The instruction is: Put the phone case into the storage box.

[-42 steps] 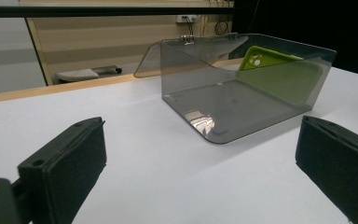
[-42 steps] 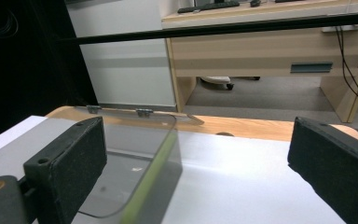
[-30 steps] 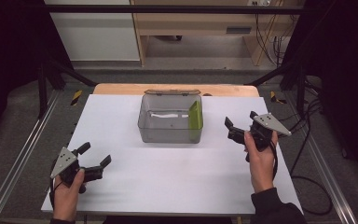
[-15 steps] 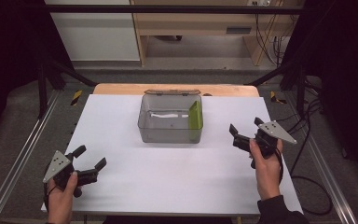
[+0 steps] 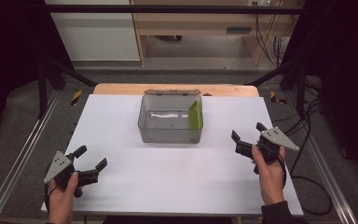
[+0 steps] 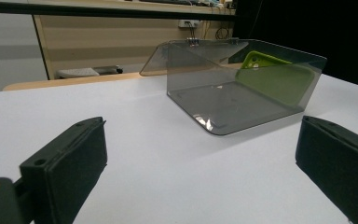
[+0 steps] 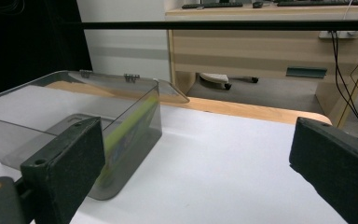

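Observation:
A clear grey plastic box (image 5: 170, 122) stands at the middle of the white table (image 5: 177, 172), its hinged lid (image 5: 171, 92) folded open behind it. A green phone case (image 5: 195, 116) leans upright against the box's right inner wall, and something pale lies on the box floor. My left gripper (image 5: 92, 157) is held open near the front left corner, well away from the box (image 6: 242, 88) and the green case (image 6: 275, 77). My right gripper (image 5: 247, 131) is open to the right of the box (image 7: 74, 112), empty, with the green case (image 7: 126, 126) behind the near wall.
A wooden board (image 5: 121, 88) edges the table's far side. Metal rails (image 5: 23, 154) run along both sides, and cables (image 5: 307, 140) trail on the floor at the right. A wooden desk (image 7: 270, 51) stands beyond the table.
Both hands have drawn back toward the near edge. The left gripper slid nearer and slightly left, the right one nearer and slightly right. Both stay open; the box has not moved.

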`<state>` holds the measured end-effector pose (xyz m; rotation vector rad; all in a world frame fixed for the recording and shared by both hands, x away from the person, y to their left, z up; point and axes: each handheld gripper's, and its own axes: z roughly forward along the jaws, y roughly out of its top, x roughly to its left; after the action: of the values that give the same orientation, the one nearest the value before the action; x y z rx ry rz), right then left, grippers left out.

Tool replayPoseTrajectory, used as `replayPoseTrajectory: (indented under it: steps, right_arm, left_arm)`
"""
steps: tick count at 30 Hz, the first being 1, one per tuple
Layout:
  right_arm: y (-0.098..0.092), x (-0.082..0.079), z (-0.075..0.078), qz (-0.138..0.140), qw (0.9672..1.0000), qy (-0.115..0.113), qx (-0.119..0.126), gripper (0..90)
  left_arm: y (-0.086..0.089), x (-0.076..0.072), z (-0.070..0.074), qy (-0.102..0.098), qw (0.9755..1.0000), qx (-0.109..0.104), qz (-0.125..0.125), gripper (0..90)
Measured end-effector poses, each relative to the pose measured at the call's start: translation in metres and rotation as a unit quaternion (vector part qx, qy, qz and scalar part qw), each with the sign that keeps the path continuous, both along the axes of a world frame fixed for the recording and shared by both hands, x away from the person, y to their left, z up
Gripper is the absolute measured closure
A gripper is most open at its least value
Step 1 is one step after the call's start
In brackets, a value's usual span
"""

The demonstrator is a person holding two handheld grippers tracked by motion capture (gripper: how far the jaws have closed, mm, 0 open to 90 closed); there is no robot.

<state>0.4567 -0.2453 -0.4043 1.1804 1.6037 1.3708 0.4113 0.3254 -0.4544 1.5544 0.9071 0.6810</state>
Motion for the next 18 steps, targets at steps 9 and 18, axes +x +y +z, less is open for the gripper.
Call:
replayPoseTrajectory:
  steps: [9,18]
  right_arm:
    - [-0.007,-0.009,-0.009,0.004,1.0000,0.000,-0.005,4.0]
    - [-0.012,-0.018,-0.021,0.001,0.9999,0.002,-0.011,3.7]
  left_arm:
    - [-0.001,-0.001,0.000,-0.002,1.0000,0.003,-0.001,1.9]
    - [-0.002,-0.007,0.000,-0.008,0.9999,0.013,-0.005,2.0]
